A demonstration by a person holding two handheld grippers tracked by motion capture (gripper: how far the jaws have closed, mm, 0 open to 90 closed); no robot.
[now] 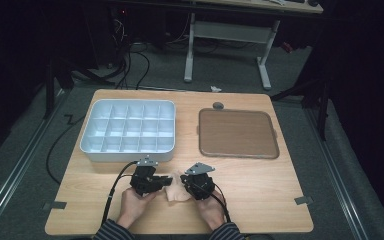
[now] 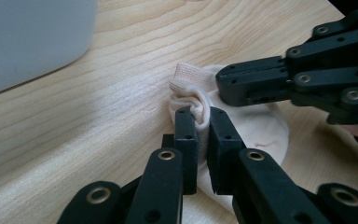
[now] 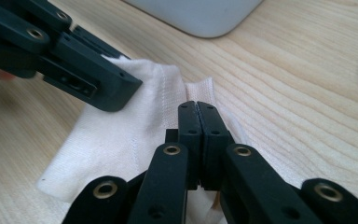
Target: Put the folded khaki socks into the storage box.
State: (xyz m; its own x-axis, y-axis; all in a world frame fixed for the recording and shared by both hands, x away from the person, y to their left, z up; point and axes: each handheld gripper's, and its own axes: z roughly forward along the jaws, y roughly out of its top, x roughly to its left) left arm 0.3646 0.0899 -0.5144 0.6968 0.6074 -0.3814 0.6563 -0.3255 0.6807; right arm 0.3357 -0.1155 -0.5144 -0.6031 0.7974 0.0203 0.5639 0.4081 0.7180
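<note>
We've got both tools pinched shut on the small cream knit sock (image 2: 242, 116): left tool (image 2: 203, 116), right tool (image 3: 198, 108). Folding stage; next we'd probably pull the cuff over carefully.

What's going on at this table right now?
A person sits at a wooden table with a gripper in each hand, working on a small cream sock near the front edge. The left gripper is pinched on a bunched fold of the sock near its ribbed cuff. The right gripper is shut, its tips down at the cloth; whether it pinches any is hard to tell. A white divided bin and a brown tray sit behind, both empty.
</note>
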